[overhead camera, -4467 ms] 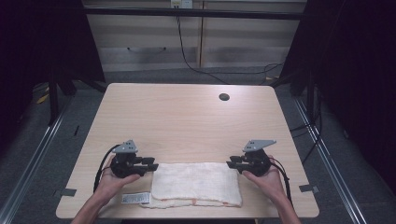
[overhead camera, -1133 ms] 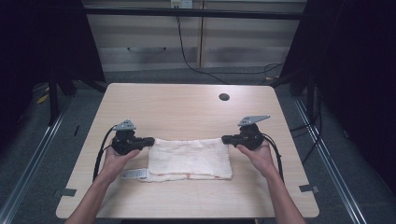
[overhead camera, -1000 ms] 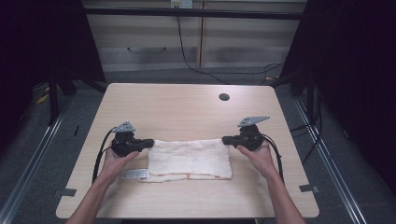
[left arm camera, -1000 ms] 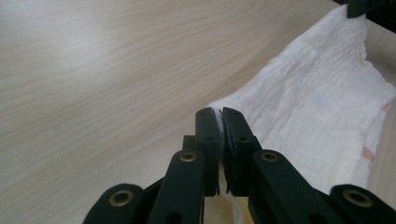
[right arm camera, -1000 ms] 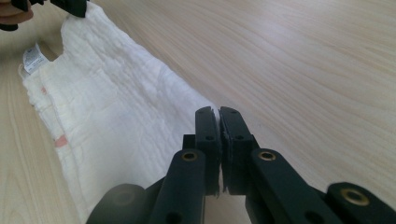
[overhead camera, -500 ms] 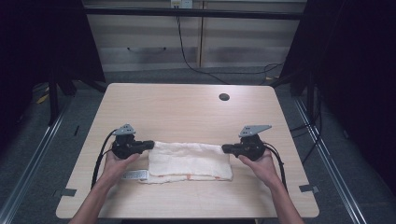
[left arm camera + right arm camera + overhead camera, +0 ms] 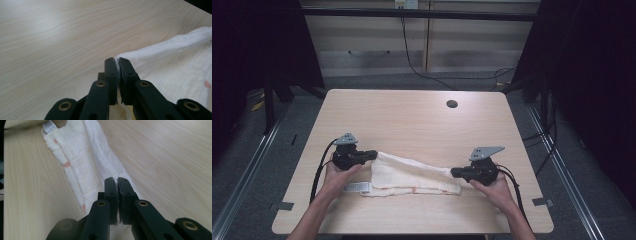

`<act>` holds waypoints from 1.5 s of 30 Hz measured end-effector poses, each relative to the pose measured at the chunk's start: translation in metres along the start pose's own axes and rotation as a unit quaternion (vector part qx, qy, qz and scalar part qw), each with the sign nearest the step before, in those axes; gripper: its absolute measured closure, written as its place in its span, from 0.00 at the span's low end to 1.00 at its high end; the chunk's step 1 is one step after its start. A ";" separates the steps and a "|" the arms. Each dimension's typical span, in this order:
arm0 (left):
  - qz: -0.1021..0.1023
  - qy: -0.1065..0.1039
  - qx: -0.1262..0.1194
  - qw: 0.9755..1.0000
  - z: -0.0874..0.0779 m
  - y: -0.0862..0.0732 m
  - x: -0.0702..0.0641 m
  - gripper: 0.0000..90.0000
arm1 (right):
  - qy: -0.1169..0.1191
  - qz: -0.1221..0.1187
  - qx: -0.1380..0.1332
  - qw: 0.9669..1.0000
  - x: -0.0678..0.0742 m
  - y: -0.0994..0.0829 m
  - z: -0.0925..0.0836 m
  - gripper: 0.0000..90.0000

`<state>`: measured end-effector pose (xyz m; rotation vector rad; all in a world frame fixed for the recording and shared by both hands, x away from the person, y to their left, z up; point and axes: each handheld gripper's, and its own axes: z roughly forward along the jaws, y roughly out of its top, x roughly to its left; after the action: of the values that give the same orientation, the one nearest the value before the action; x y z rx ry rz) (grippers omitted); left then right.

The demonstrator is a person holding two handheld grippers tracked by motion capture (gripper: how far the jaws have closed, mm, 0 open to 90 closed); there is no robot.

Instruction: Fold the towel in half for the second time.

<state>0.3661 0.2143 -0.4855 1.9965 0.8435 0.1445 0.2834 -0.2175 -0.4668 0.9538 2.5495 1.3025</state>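
White cloth [image 7: 412,176] lies folded along the near part of the wooden table [image 7: 412,120], its label [image 7: 357,188] poking out at the near left end. Left gripper [image 7: 373,154] pinches the far left corner, jaws clamped on the fabric edge; right gripper [image 7: 453,172] is likewise closed on the right end, sitting nearer the person. Holding both ends apart keeps the top layer taut, likely so the fold lands flat and square.

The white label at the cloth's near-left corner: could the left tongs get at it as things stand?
Probably not right away. The label lies bare on the table beside the left hand, nothing covering it, but the left tongs are shut on the cloth edge and would have to let go first.
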 end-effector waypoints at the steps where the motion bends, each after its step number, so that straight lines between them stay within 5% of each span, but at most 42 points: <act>1: 0.000 0.000 -0.001 1.000 0.000 0.000 0.000 0.95 | -0.001 -0.002 0.001 1.000 0.002 -0.001 -0.001 0.97; 24: 0.018 -0.008 0.007 1.000 0.002 -0.002 -0.012 0.95 | 0.010 -0.011 0.062 0.998 0.037 -0.036 0.013 0.96; 39: 0.068 -0.030 -0.031 0.997 -0.040 0.004 -0.043 0.95 | 0.003 0.008 0.066 0.998 0.037 -0.035 0.015 0.97; 45: 0.088 -0.037 -0.022 0.995 -0.046 -0.007 -0.054 0.95 | 0.002 0.014 0.063 0.998 0.037 -0.036 0.014 0.97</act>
<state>0.3019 0.2164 -0.4533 2.0200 0.6124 0.1877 0.2427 -0.2016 -0.4969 1.0149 2.6584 1.1622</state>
